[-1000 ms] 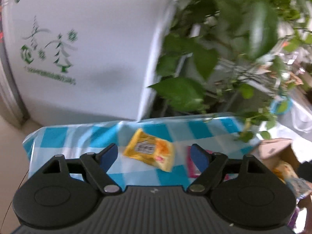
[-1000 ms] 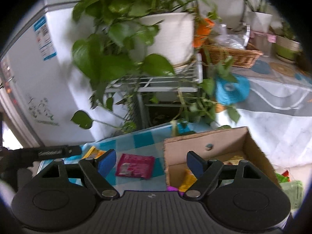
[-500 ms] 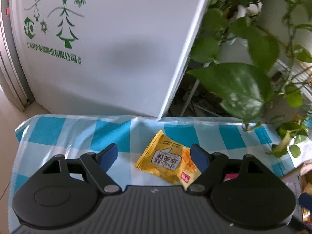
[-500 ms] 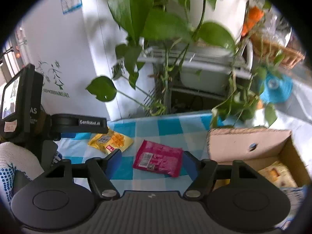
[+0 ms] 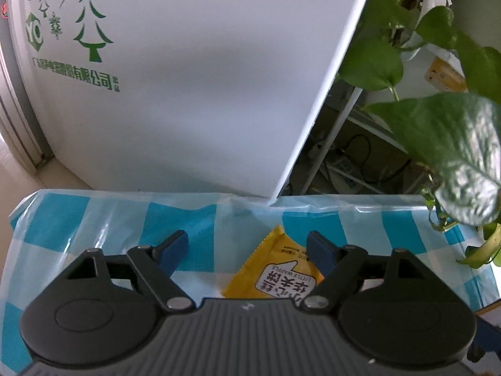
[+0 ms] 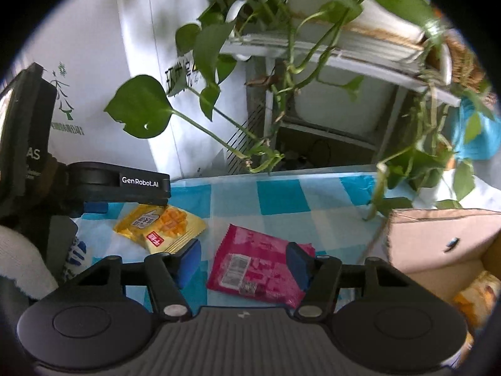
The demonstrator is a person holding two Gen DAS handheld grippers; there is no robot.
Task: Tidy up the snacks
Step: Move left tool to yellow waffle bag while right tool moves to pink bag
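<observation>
Right wrist view puts the pink snack packet [image 6: 260, 266] flat on the checked desk [image 6: 281, 194], lying between your right gripper [image 6: 242, 263] jaws, which are closing but not yet pressing on it. That wrapper is thin and slick, so closing too high may only skate over the film or pinch a corner, and it could slide toward the cardboard box [image 6: 438, 241]. The yellow waffle packet [image 6: 161, 225] lies just beside the pink one, under your left gripper [image 5: 247, 246], whose jaws are opening with the packet near the right-hand one. You risk nudging it off-centre and catching only an edge. Trailing pothos leaves [image 6: 139, 106] hang close and could snag either tool.
</observation>
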